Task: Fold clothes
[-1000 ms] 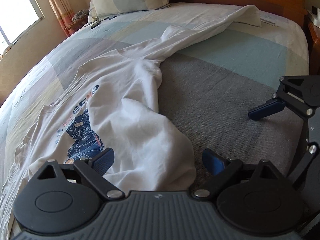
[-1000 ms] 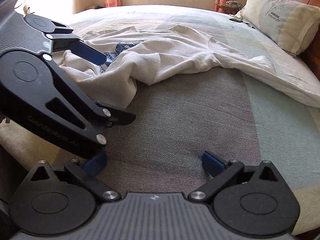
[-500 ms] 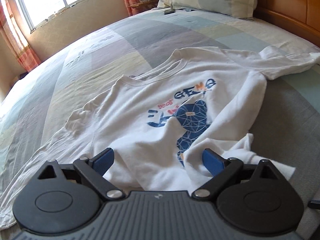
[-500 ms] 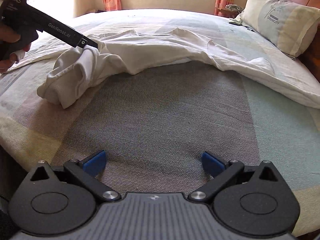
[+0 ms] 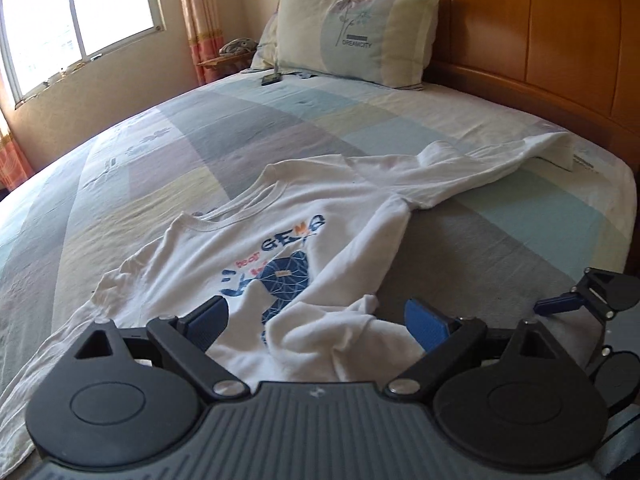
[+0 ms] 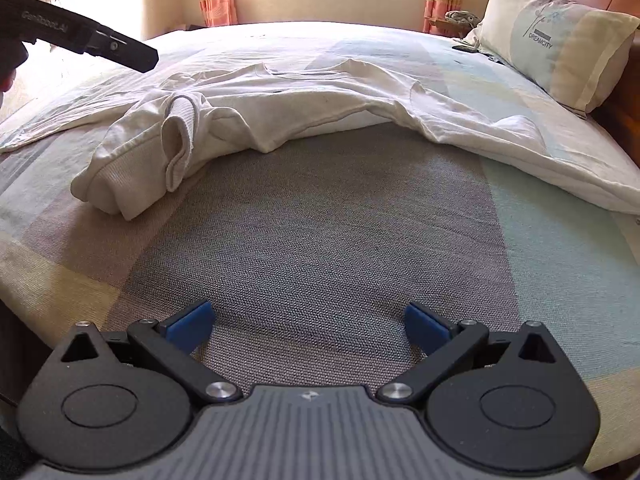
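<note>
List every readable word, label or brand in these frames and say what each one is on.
"DREAMCITY": on the pillow, under a flower drawing.
"GenRobot.AI": on the left gripper's arm, seen from the right wrist.
"GE": large blue letters on the shirt; the letters after them are unclear.
"bear": small red word on the shirt print, only roughly legible.
Blue marks beside the bear graphic: unreadable.
Label at the sheet corner: too small to read.

Left gripper (image 5: 316, 322) gapes above white shirt (image 5: 280, 248).
</note>
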Tool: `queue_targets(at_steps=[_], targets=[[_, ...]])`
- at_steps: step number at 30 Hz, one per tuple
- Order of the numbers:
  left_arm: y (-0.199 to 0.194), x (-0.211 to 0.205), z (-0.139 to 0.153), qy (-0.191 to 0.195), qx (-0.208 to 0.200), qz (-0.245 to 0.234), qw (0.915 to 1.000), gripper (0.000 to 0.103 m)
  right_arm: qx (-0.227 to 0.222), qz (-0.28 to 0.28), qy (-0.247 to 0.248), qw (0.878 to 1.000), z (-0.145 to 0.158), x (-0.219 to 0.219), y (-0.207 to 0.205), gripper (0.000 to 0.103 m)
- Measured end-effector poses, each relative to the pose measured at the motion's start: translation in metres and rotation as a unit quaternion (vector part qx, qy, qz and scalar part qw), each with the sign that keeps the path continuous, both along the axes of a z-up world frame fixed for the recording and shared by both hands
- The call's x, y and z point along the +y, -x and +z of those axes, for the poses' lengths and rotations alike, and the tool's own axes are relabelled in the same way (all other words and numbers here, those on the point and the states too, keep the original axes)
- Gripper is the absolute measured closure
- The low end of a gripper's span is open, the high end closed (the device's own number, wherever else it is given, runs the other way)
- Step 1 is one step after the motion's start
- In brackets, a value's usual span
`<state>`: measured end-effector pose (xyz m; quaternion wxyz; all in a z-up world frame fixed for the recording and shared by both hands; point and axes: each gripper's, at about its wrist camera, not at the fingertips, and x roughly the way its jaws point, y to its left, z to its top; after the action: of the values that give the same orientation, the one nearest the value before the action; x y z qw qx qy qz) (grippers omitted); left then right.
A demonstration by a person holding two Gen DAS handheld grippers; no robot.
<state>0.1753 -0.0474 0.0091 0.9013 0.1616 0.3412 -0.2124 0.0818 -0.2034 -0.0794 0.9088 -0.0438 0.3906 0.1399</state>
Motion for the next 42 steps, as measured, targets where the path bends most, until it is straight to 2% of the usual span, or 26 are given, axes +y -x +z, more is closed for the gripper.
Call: queue_targets(at_steps=[4,10,13,19,21,28,35,38,42], targets=[[0.006,-0.035,-0.014,-0.020,0.013,-0.043,0.9988,0.008,-0.003,-0.013,-0.002,1.000,0.000,0.001,0.000,0.000],[0.001,-0.071,-0.042,-0.080,0.023,-0.063,0.9945,0.008,-0.020,-0.035,-0.008,0.999,-0.003,0.003,0.004,0.000],[-0.004,-0.073,-0.046,-0.110,0.015,-0.042,0.9929,0.008,-0.023,-0.038,-0.008,0.999,-0.003,0.003,0.005,0.000],[-0.023,-0.043,-0.043,-0.134,0.017,0.037,0.9901,0.008,-0.040,-0.039,-0.012,0.998,-0.006,0.002,0.011,0.000],[-0.028,-0.031,-0.038,-0.131,0.019,0.060,0.9894,0.008,-0.044,-0.036,-0.013,0.998,-0.007,0.001,0.013,0.000],[-0.032,0.005,-0.018,-0.072,0.025,0.120,0.9898,0.008,-0.060,-0.018,-0.017,0.998,-0.010,-0.003,0.019,0.000],[-0.036,0.039,-0.027,-0.065,0.046,0.174,0.9816,0.008,-0.066,-0.014,-0.018,0.998,-0.011,-0.004,0.020,0.000],[-0.031,0.044,-0.025,-0.061,0.045,0.169,0.9827,0.008,-0.068,-0.012,-0.018,0.997,-0.011,-0.004,0.021,0.000],[-0.022,0.038,-0.022,-0.075,0.032,0.137,0.9873,0.008,-0.070,-0.010,-0.019,0.997,-0.011,-0.004,0.022,0.000]])
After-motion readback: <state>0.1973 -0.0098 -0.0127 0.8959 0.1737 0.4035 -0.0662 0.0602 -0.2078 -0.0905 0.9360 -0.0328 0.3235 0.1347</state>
